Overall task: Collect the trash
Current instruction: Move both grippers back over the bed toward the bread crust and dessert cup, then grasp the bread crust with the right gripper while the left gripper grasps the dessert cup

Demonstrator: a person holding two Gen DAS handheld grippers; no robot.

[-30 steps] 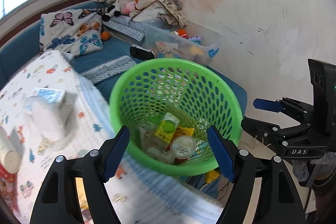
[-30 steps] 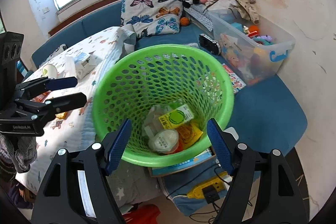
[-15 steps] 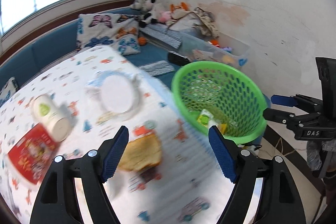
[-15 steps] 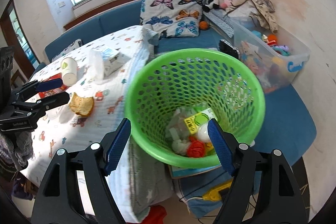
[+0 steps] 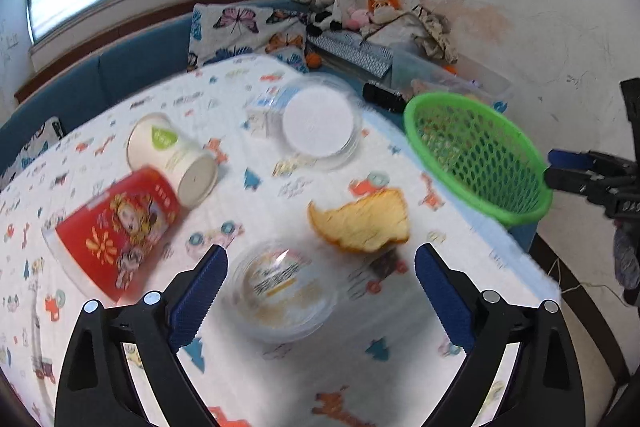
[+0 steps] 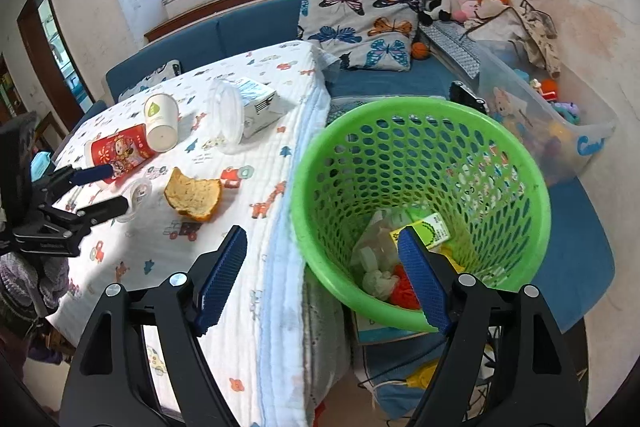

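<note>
Jaws opening wide, left gripper (image 5: 316, 279) is swinging from the green basket (image 5: 476, 155) onto the clear lidded cup (image 5: 280, 291) at lower centre (empty right gripper (image 6: 320, 279) opening too).

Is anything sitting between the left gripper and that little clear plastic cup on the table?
Nothing visible blocks it. The left gripper, its jaws opening, hangs over the clear plastic cup, which lies between the fingers near the left one. The bread slice lies just beyond, toward the green basket, off the approach.
</note>
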